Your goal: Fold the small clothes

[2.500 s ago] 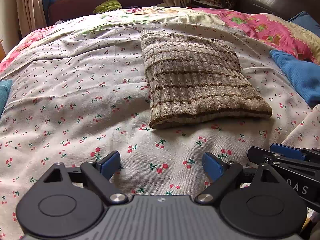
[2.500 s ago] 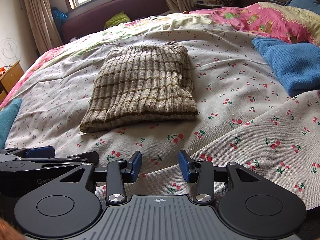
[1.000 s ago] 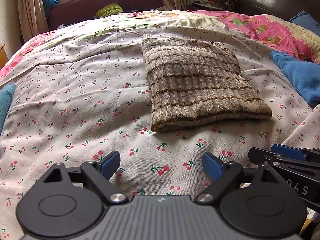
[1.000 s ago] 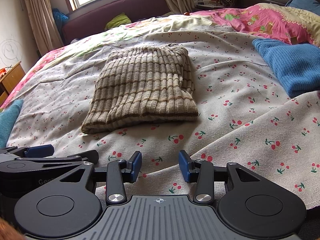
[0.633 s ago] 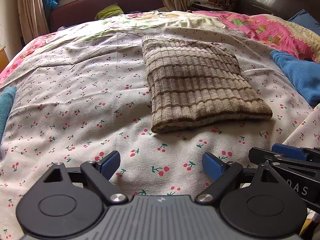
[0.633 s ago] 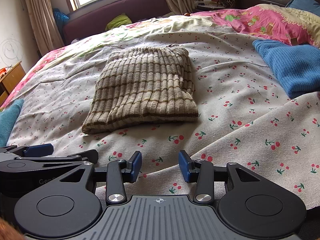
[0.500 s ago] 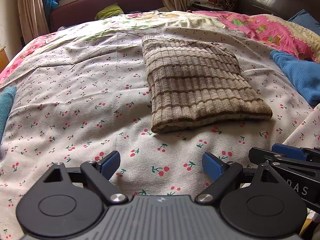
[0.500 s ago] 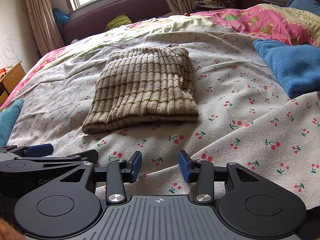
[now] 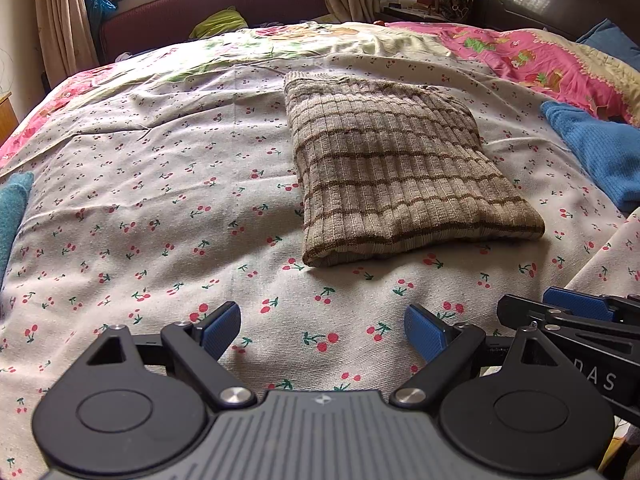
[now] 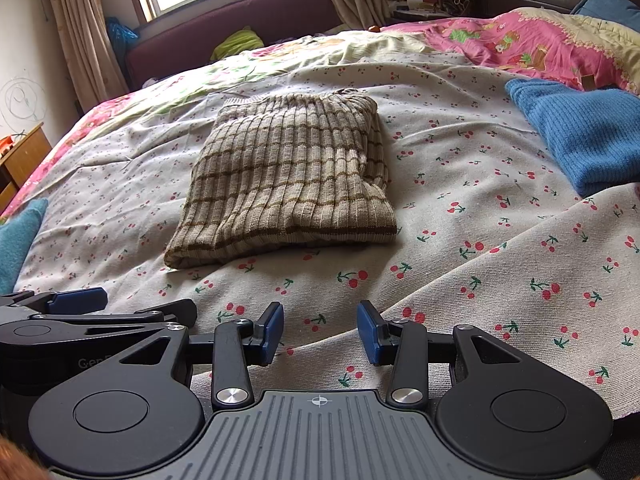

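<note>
Since the striped sweater already lies folded on the bed, well ahead of both tongs (left and right gape empty), any tidying should press edges gently without dragging layers apart.

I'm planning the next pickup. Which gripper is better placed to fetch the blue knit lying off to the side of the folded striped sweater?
Right, probably. The blue knit lies on the right gripper's side, beyond the striped sweater; the left gripper would have to cross over. Both are open and empty.
</note>
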Demonstrator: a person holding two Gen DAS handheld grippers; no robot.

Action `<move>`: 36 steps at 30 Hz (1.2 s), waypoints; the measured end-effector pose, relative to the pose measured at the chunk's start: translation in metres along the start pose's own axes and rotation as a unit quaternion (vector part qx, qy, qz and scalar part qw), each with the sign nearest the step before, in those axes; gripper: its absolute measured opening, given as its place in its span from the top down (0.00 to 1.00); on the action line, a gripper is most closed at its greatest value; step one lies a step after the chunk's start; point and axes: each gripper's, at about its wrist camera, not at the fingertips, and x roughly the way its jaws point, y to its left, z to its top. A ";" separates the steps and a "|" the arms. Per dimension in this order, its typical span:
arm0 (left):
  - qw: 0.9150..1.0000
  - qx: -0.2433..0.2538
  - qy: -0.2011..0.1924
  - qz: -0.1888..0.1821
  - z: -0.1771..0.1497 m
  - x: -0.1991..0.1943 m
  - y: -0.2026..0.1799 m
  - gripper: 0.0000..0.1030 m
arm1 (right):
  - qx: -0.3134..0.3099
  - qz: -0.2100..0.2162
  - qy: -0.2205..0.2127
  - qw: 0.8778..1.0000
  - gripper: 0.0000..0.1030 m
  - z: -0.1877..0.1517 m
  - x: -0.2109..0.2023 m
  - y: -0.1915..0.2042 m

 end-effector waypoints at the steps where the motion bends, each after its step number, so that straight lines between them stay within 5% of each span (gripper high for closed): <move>1: 1.000 0.000 0.000 0.000 0.000 0.000 0.000 0.04 | 0.000 0.000 0.000 1.000 0.61 0.000 0.000 0.000; 36: 1.000 -0.002 -0.009 0.005 0.001 -0.003 -0.001 0.05 | 0.000 0.002 -0.001 1.000 0.61 0.001 -0.001 0.000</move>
